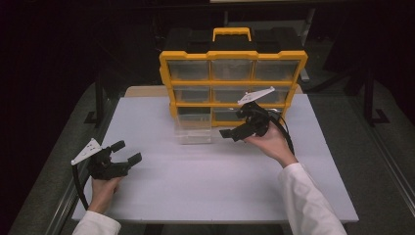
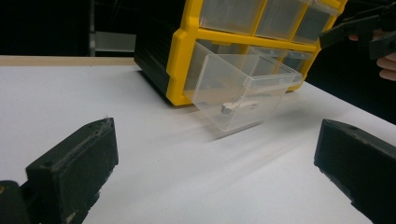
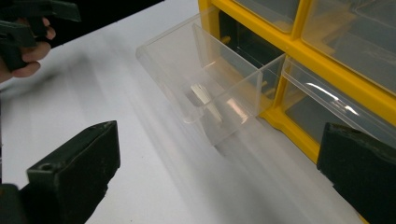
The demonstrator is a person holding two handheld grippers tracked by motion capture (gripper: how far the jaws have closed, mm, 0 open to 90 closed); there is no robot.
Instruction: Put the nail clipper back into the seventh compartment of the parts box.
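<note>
Jaws spread on both the left gripper (image 1: 128,152) and right gripper (image 1: 230,133); one clear drawer (image 1: 193,129) pulled out of nine.

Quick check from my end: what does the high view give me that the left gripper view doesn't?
High view alone: the organizer's yellow handle, its whole drawer grid, and both sleeves. Left gripper view alone: a small pale part lying inside the pulled-out clear drawer. Both share: the yellow organizer, that open bottom-left drawer, the white table, and the right hand-held gripper, open near the drawers. The left hand-held gripper is open too.
</note>
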